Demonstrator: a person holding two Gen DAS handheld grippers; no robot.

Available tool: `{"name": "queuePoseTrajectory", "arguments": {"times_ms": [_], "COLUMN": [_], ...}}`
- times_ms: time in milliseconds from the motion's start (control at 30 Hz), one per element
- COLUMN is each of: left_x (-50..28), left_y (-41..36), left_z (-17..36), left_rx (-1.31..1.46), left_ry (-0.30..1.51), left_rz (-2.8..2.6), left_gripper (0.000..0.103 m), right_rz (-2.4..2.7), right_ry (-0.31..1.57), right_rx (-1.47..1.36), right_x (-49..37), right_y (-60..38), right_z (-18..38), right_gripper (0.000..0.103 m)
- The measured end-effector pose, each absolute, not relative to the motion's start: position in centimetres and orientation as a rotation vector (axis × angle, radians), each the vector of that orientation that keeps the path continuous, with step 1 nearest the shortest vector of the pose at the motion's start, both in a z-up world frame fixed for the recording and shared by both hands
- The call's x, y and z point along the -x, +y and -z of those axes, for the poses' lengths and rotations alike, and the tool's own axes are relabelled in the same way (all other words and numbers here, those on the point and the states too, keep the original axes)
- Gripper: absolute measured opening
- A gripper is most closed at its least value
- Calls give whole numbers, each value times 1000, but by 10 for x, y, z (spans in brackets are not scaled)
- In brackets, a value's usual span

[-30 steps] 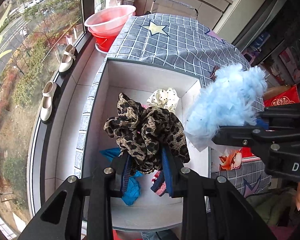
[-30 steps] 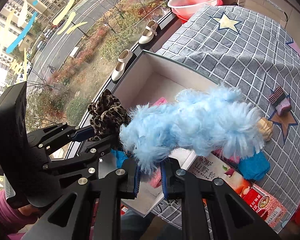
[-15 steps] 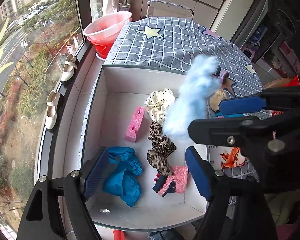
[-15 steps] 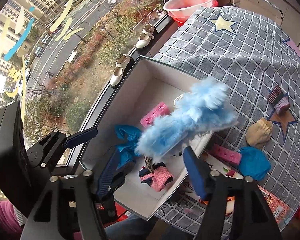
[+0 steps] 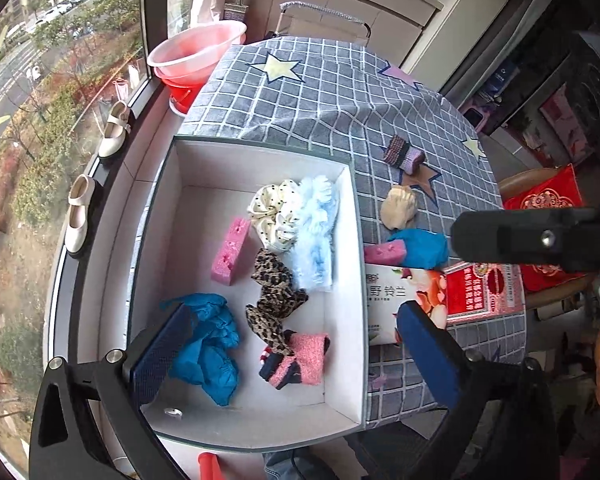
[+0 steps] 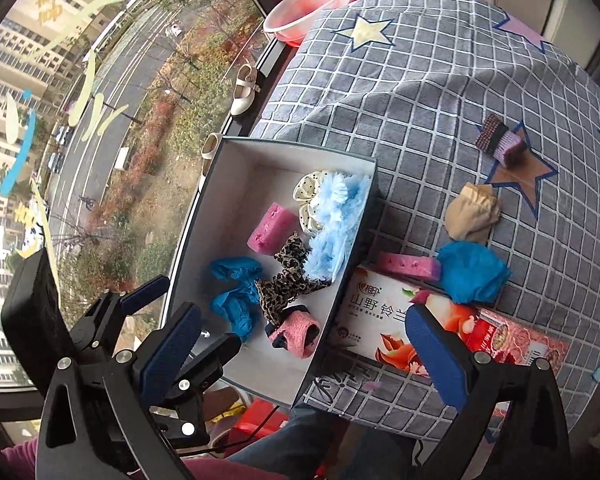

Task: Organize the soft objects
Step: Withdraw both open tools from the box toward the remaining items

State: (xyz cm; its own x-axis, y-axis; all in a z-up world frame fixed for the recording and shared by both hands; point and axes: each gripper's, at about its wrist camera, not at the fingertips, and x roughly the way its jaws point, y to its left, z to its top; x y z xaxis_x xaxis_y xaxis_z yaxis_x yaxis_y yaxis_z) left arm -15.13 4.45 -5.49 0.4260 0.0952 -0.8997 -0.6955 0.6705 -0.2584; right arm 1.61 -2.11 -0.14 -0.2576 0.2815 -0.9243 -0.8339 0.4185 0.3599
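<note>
A white box point(image 5: 160, 216) point(image 6: 236, 184) on the checked tablecloth holds a leopard scrunchie point(image 5: 274, 292) point(image 6: 288, 280), a fluffy light-blue piece point(image 5: 316, 236) point(image 6: 336, 224), a dotted cream scrunchie point(image 5: 274, 216), a pink sponge point(image 5: 230, 250) point(image 6: 270, 228), blue cloth point(image 5: 212, 352) point(image 6: 236, 296) and a pink sock point(image 5: 300, 360) point(image 6: 296, 334). My left gripper point(image 5: 292, 356) is open and empty above the box's near end. My right gripper point(image 6: 300, 352) is open and empty above the box's right rim.
On the cloth right of the box lie a beige sock point(image 6: 474, 212), a blue cloth ball point(image 6: 472, 272), a pink sponge point(image 6: 410, 266), a striped knit piece point(image 6: 500, 140) and a printed carton point(image 6: 412, 336). A red basin point(image 5: 196, 56) and white shoes point(image 5: 116, 130) stand by the window.
Both grippers opened. The leopard scrunchie and the fluffy blue piece dropped into the box, and both grippers pulled back upward.
</note>
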Motion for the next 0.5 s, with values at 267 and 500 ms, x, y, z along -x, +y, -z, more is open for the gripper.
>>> {"name": "queuePoseTrajectory", "arguments": {"times_ms": [267,500], "left_x": [119,95], "left_y": [33,27], "left_z": [42,36], "left_rx": [703,682], "left_ry": [1053,1073], "left_rz": [-429,-422], "left_gripper": [103,103], "right_rz": [-1047,-934], "right_ry": [1478,1520], "right_rx": [399,310], "right_x": [-72,-126], "right_y": [-68,-108], "right_z": [-22,-17], "right_gripper": [102,102]}}
